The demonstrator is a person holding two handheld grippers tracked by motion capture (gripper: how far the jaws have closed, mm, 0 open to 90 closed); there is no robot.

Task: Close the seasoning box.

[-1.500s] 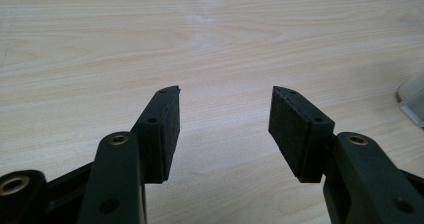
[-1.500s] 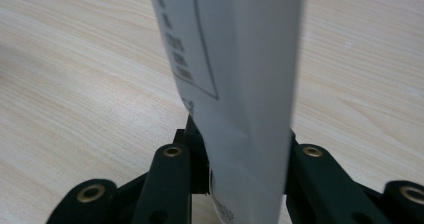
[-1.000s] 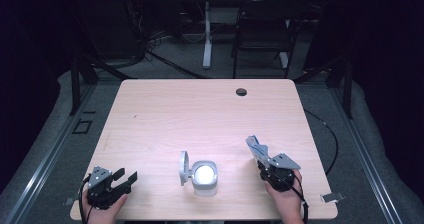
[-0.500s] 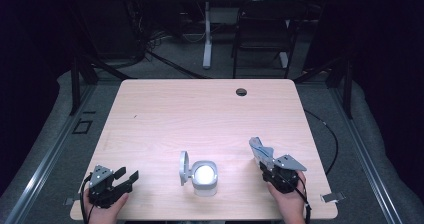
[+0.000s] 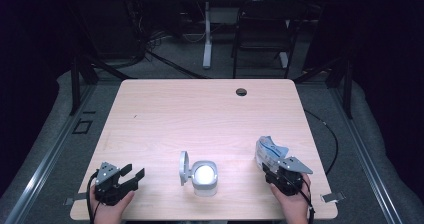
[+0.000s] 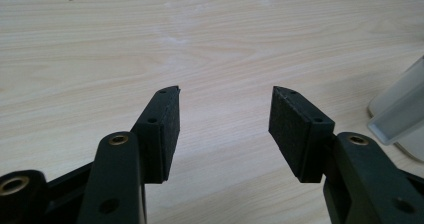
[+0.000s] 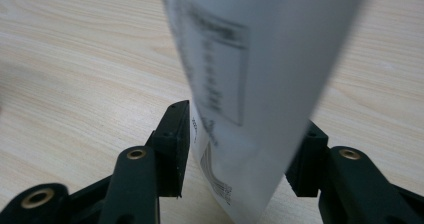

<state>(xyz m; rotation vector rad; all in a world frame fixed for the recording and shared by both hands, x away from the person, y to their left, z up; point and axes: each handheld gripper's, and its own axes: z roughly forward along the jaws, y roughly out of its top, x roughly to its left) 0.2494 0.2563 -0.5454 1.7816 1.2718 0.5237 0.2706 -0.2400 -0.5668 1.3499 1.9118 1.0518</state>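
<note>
Fingers of the right gripper (image 7: 240,149) stand either side of a white pouch (image 7: 260,84), and they have just been opening; the left pad shows a thin gap to the film, while the right one is hidden behind it, so I cannot tell whether any pinch is left. From above, the pouch (image 5: 269,151) sits at the table's (image 5: 200,109) near right edge, rising out of that gripper (image 5: 280,170). The left gripper (image 6: 225,119) is spread wide over bare wood, nothing between its pads.

I judge the pouch light, thin and floppy (it creases and bends rather than standing stiff), with a slick film likely to slide in a loose hold. Best taken low on a flat seam. A boxed block of print and blue markings show, too blurred to read.

A small open-lidded container (image 5: 204,176) sits mid-table.
</note>
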